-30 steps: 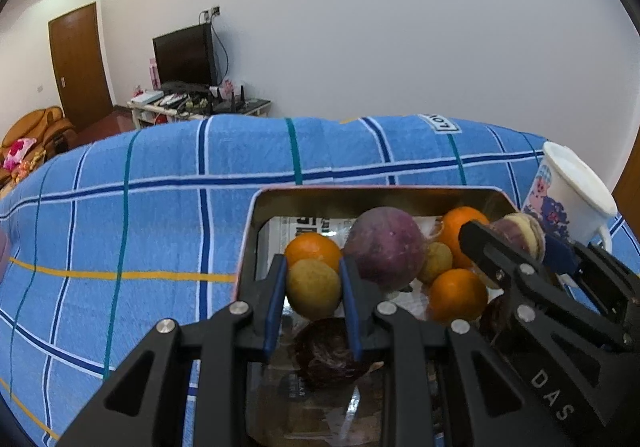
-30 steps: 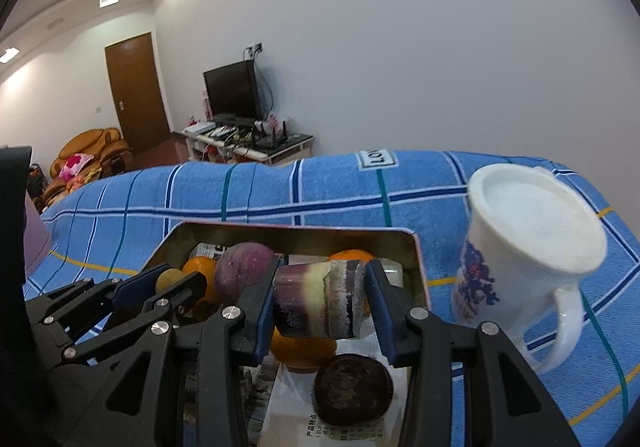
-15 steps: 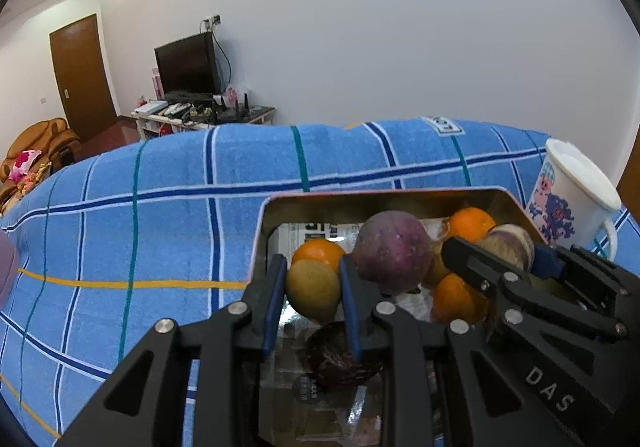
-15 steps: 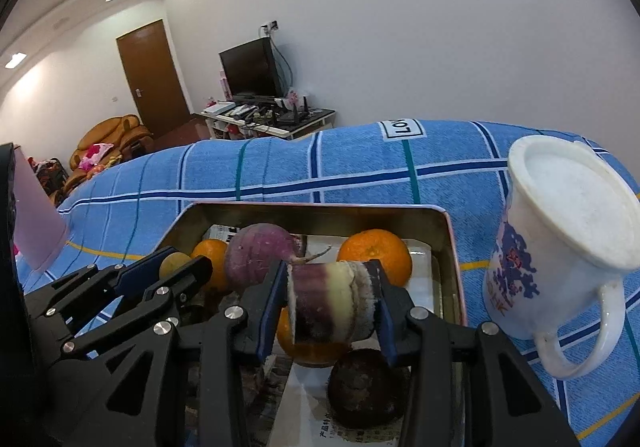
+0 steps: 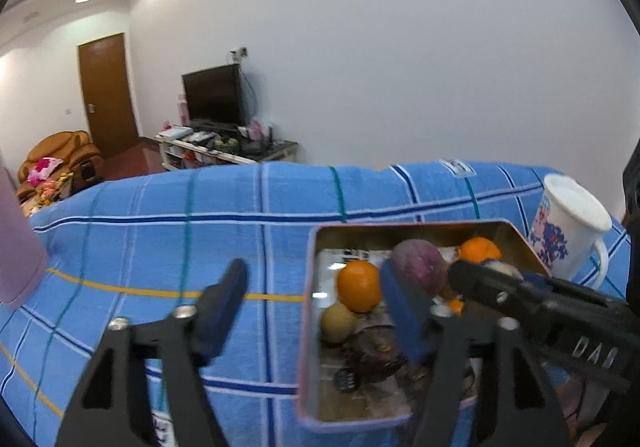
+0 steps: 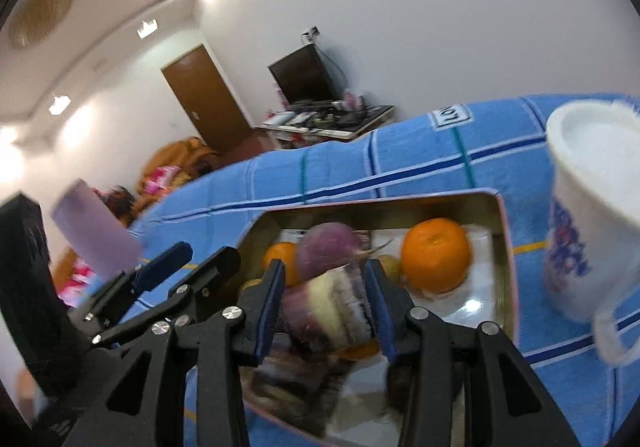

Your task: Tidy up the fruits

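Note:
A metal tin (image 5: 310,327) lined with newspaper sits on the blue plaid cloth and holds oranges (image 5: 359,285), a round purple fruit (image 5: 418,267), a yellow-green fruit (image 5: 338,322) and a dark fruit (image 5: 376,359). My left gripper (image 5: 316,311) is open and empty, straddling the tin's left wall. My right gripper (image 6: 326,311) is shut on a cut purple and cream vegetable piece (image 6: 326,311), held over the tin (image 6: 506,243) near an orange (image 6: 436,255). The right gripper also shows in the left wrist view (image 5: 520,295).
A white mug (image 6: 592,215) with a blue pattern stands just right of the tin; it also shows in the left wrist view (image 5: 568,227). A pink cup (image 5: 16,239) stands at the far left. The blue cloth (image 5: 180,247) spreads left of the tin.
My left gripper has opened, let go of the yellow-green fruit into the tin and shifted left. My right gripper has tilted, still holding the vegetable piece.

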Available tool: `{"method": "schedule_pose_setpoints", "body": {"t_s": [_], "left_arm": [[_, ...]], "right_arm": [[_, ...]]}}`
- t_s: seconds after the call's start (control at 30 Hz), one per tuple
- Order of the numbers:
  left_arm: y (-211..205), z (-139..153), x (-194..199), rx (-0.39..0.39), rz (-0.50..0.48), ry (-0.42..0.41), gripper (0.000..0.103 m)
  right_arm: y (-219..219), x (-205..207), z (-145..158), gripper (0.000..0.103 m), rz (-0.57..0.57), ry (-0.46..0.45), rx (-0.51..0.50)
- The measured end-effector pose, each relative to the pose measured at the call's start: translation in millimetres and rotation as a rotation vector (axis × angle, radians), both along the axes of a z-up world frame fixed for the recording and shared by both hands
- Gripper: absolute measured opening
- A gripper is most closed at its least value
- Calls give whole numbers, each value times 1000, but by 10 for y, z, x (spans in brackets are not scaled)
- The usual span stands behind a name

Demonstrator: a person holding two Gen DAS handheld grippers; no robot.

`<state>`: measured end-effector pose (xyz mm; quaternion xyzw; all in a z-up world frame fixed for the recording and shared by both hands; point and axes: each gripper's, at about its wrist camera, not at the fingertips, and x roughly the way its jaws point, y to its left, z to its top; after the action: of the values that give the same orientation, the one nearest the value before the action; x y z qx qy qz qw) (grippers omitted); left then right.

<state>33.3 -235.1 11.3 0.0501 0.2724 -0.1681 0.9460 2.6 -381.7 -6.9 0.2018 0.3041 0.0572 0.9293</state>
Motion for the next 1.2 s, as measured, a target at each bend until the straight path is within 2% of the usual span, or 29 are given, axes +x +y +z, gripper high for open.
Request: {"method": "schedule_pose_setpoints", "body": {"t_s": [0.03,0.07,0.1,0.13,0.17,0.23,0.43,0.57,0.6,0.63,0.77,1.03,1.2], "left_arm": [[48,16,-26,-1,28,-13,95],[108,32,-55,-2,75,-29,101],[161,43,-75,-15,105,-43,103],[210,54,-102,-41,107,-54,103],[247,64,-123,-65,96,-58,103],[249,69,-152,-67,90,-70,103],[93,-17,-283,32,71,-109,103],[66,-26,-233,46,78,-82,103],[61,-40,-202,49,77,-62,103],[45,-49,-171,50,76,-48,103],[50,-88,-151,45,68,-15,103],[149,-23,-326,17,77,-77,103],[261,4,-508,-7,85,-110,103]], "right_arm": [[-5,-22,15,44,-1,-14,12],[-1,-51,37,45,-1,-35,14],[3,-79,60,46,-2,-52,13],[8,-128,91,52,-14,-76,8],[17,-164,110,63,-28,-92,-1],[73,-251,158,70,-61,-138,-40],[334,-443,273,70,-203,-188,-278],[384,-585,343,71,-306,-274,-350],[386,-626,356,74,-329,-299,-363],[389,-646,372,83,-371,-301,-386],[349,-675,384,85,-409,-263,-403],[449,-888,417,85,-418,-283,-454],[511,-998,434,85,-405,-318,-453]]}}
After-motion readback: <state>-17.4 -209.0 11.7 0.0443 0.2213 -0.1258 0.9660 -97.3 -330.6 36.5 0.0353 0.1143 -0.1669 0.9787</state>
